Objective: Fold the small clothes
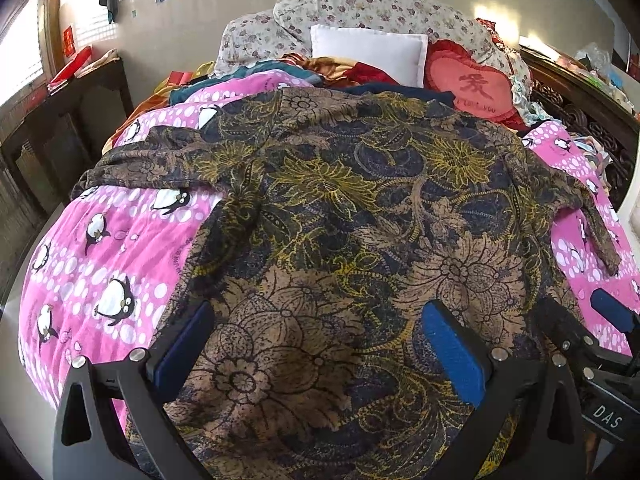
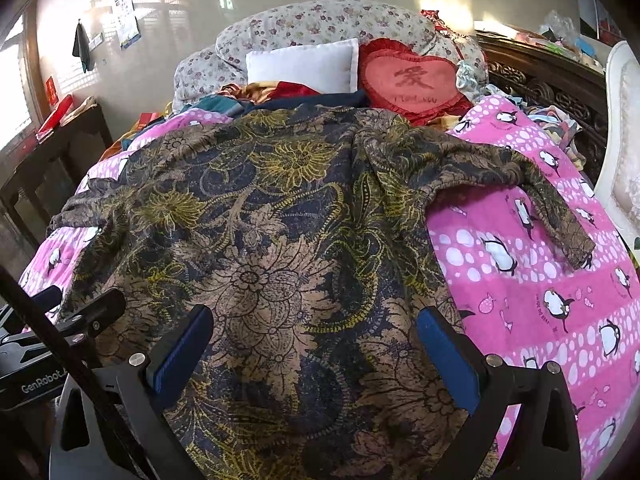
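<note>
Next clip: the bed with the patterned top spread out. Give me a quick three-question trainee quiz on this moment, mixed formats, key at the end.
1. True or false: the brown, navy and yellow floral-print top lies spread on the pink penguin-print quilt.
2. What sits beside the red heart-shaped cushion? A) white pillow B) wicker basket C) folded towel
3. Fill in: the left gripper and right gripper both have their jaws ____.

Key: 1 true; 2 A; 3 open
</note>
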### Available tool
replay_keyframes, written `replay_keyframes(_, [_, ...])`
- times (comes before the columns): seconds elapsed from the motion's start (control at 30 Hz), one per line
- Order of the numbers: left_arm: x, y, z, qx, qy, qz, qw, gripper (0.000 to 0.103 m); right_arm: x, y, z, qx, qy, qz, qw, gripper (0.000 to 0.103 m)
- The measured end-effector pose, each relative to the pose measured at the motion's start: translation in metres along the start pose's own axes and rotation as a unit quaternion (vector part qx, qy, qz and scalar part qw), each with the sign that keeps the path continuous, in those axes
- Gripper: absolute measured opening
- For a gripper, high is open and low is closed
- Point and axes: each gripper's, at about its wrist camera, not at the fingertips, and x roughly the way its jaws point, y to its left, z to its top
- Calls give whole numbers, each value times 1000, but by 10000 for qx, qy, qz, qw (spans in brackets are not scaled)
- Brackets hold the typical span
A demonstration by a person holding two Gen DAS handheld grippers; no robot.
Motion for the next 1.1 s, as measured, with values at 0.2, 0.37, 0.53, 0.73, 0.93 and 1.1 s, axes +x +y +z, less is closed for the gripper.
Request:
replay_keyframes(0.2, [2, -1, -1, -7, 24, -20, 10000, 103, 1, -2, 0, 37, 6, -15, 10000, 103])
replay_keyframes(0.37, [3, -2, -1, -11, 30, -15, 10000, 103, 3, -2, -1, 29, 16, -7, 10000, 103])
replay_keyframes(0.53, [4, 0, -3, -21, 24, 8, 10000, 103, 5, 2, -3, 3, 18, -37, 10000, 103])
replay_keyframes(0.73, [5, 1, -4, 7, 35, -9, 10000, 103, 7, 2, -3, 49, 49, -85, 9999, 103])
replay_keyframes(0.93, [5, 1, -3, 14, 23, 0, 10000, 103, 8, 1, -3, 38, 42, -94, 9999, 103])
replay_keyframes(1.1, [6, 2, -1, -26, 18, 26, 10000, 103, 10, 2, -2, 46, 69, -84, 9999, 103])
